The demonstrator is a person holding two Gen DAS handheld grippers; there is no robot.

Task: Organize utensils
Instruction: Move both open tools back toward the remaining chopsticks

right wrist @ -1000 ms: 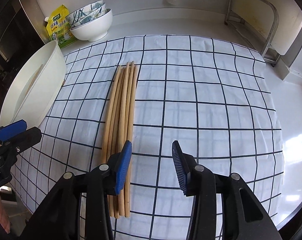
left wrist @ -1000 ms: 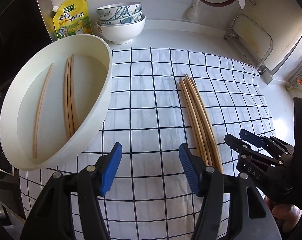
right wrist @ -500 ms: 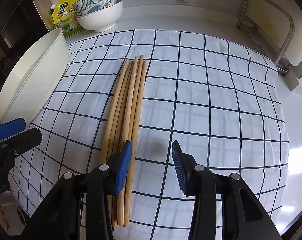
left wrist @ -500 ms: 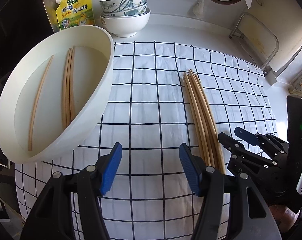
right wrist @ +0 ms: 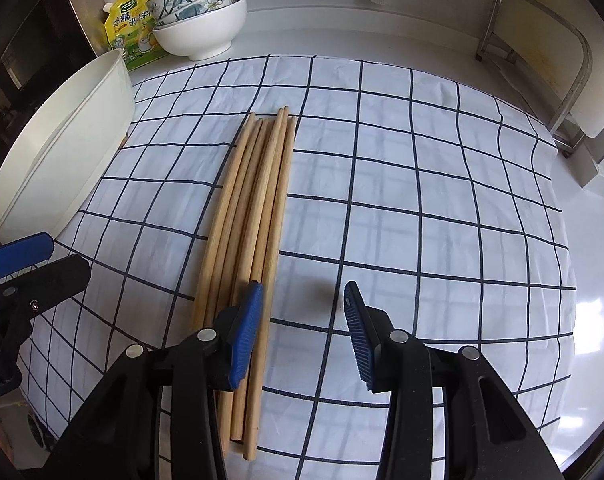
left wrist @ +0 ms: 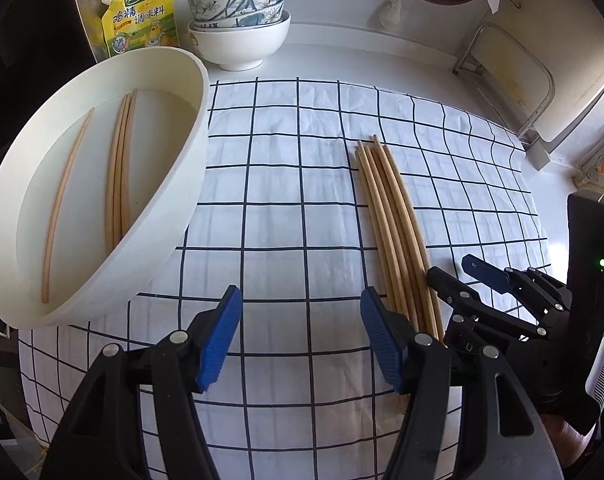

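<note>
A bundle of several wooden chopsticks lies lengthwise on the checked cloth. Three more chopsticks rest inside the tilted white basin at the left. My left gripper hovers over bare cloth between basin and bundle; its jaws are opening with nothing between them. My right gripper is open above the cloth, its left finger over the near end of the bundle, gripping nothing. Each gripper shows in the other's view: the right gripper beside the bundle, the left gripper near the basin.
Stacked bowls and a yellow seasoning pouch stand at the back left against the wall. A metal rack stands at the back right. White counter borders the cloth on the right.
Both views have shifted slightly. The chopsticks, the basin and the bowls lie where they were, and neither gripper has taken hold of anything.
</note>
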